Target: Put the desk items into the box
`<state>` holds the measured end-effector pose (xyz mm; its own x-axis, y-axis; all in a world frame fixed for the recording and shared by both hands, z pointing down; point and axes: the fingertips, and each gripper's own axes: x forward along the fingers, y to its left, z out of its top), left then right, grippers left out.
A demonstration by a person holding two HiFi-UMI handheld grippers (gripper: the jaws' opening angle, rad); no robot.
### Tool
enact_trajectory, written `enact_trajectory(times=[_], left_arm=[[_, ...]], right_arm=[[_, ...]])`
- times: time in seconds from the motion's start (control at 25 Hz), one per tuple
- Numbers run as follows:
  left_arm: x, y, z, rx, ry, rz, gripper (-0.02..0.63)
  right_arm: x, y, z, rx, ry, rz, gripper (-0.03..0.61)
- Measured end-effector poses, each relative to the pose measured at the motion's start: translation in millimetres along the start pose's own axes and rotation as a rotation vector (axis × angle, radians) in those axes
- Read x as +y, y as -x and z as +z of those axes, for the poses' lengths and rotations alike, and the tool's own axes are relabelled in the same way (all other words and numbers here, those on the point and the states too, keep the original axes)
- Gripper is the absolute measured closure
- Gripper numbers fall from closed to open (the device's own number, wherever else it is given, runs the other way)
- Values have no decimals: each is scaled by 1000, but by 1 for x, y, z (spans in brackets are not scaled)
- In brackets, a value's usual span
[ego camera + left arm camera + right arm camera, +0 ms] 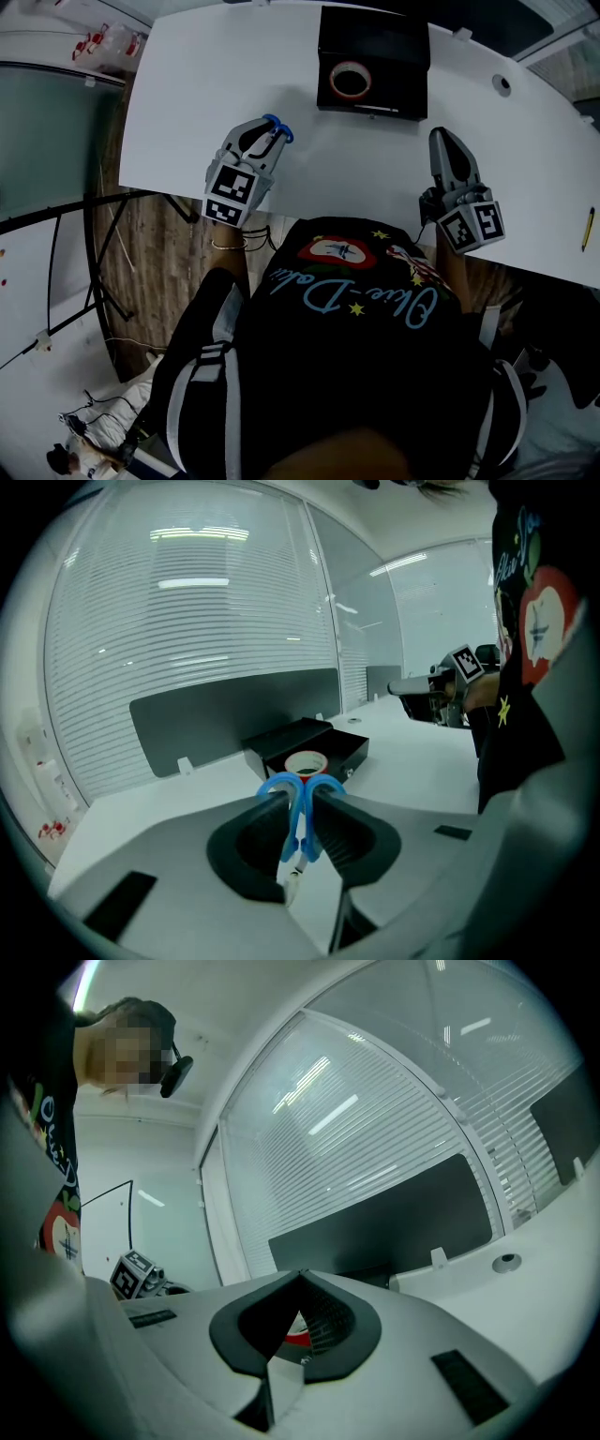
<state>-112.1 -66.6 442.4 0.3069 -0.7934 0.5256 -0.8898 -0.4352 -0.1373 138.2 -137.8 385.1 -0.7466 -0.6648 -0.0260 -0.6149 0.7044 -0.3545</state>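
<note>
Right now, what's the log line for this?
left gripper: jaws shut on scissors | right gripper: jaws shut, empty | box: tape roll inside

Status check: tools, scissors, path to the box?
Left tool shut on scissors. Right tool shut, empty. Box open, tape roll inside. Nothing between scissors and box.

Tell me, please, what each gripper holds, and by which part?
The left gripper holds blue-handled scissors by their handles, just below the loops; the right gripper is shut and empty.
</note>
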Motion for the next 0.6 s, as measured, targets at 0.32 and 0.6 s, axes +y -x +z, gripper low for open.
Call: enact_trajectory(times=[0.32,0.6], left_arm=[[-6,7,26,-95,22,16,511],[-8,9,34,-114,13,6,511]], right_arm=[[1,3,3,4,4,3,561],[0,9,3,3,3,-7,561]])
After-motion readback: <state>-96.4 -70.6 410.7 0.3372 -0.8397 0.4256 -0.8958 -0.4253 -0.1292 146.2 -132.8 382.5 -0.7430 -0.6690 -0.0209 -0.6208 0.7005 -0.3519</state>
